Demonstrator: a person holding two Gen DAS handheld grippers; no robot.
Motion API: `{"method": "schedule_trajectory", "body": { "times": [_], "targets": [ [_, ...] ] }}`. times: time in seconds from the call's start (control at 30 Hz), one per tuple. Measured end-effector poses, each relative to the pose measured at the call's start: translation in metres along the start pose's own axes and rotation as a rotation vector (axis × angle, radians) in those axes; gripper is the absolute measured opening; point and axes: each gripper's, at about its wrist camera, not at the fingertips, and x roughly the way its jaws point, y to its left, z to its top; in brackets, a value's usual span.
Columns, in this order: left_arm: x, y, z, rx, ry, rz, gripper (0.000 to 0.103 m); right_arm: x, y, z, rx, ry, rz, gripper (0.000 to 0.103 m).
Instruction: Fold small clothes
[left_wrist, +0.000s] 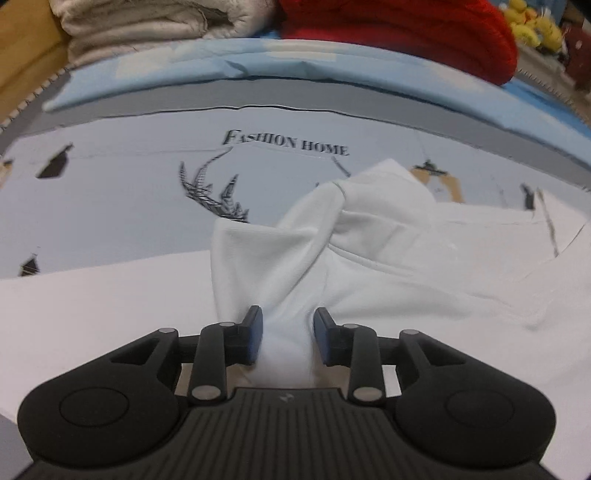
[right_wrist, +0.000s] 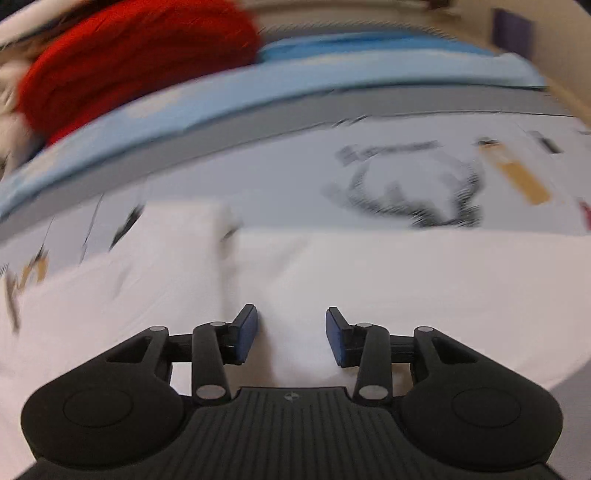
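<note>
A white garment (left_wrist: 388, 266) lies on a printed tablecloth (left_wrist: 129, 192). My left gripper (left_wrist: 288, 332) is shut on a bunched fold of it, and the cloth rises in a twisted ridge from between the blue pads (left_wrist: 255, 332). In the right wrist view, which is motion-blurred, the same white garment (right_wrist: 369, 280) spreads flat under my right gripper (right_wrist: 291, 332). That gripper is open, its pads (right_wrist: 247, 332) apart just above the cloth, with nothing between them.
A red knitted item (left_wrist: 406, 33) and a folded beige towel (left_wrist: 147, 26) sit at the back on a blue strip (left_wrist: 221, 66). The red item also shows in the right wrist view (right_wrist: 129, 66). The tablecloth carries a "FASHION HOME" print (left_wrist: 284, 142).
</note>
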Motion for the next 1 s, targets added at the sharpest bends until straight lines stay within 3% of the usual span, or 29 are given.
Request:
{"method": "schedule_trajectory", "body": {
  "times": [0.17, 0.33, 0.47, 0.57, 0.7, 0.73, 0.77, 0.8, 0.93, 1.0],
  "targets": [
    [0.002, -0.007, 0.003, -0.024, 0.001, 0.017, 0.036, -0.023, -0.072, 0.011, 0.203, -0.117, -0.159, 0.043],
    [0.000, -0.012, 0.002, 0.007, 0.003, 0.026, 0.040, -0.034, -0.179, -0.002, 0.496, -0.114, -0.357, 0.043],
    [0.000, -0.015, 0.000, 0.023, 0.004, 0.030, 0.041, -0.042, -0.266, -0.022, 0.690, -0.112, -0.444, 0.044],
    [-0.001, -0.015, -0.001, 0.026, 0.005, 0.029, 0.041, -0.043, -0.316, -0.036, 0.802, -0.123, -0.418, 0.045],
    [-0.001, -0.016, -0.002, 0.041, 0.002, 0.029, 0.041, -0.047, -0.355, -0.043, 0.860, -0.196, -0.220, 0.046],
    [-0.001, -0.016, -0.003, 0.042, 0.001, 0.028, 0.041, -0.047, -0.362, -0.043, 0.875, -0.211, -0.183, 0.042],
    [-0.002, -0.016, -0.003, 0.043, 0.000, 0.027, 0.041, -0.048, -0.369, -0.041, 0.888, -0.226, -0.150, 0.018],
    [-0.003, -0.016, -0.003, 0.045, -0.001, 0.024, 0.041, -0.049, -0.374, -0.042, 0.888, -0.243, -0.129, 0.003],
    [-0.010, -0.015, -0.002, 0.040, -0.008, -0.022, 0.041, -0.074, -0.384, -0.035, 0.820, -0.430, -0.236, 0.003],
    [-0.018, -0.018, 0.000, 0.059, -0.017, -0.057, 0.042, -0.075, -0.389, -0.033, 0.814, -0.417, -0.321, 0.010]
  ]
}}
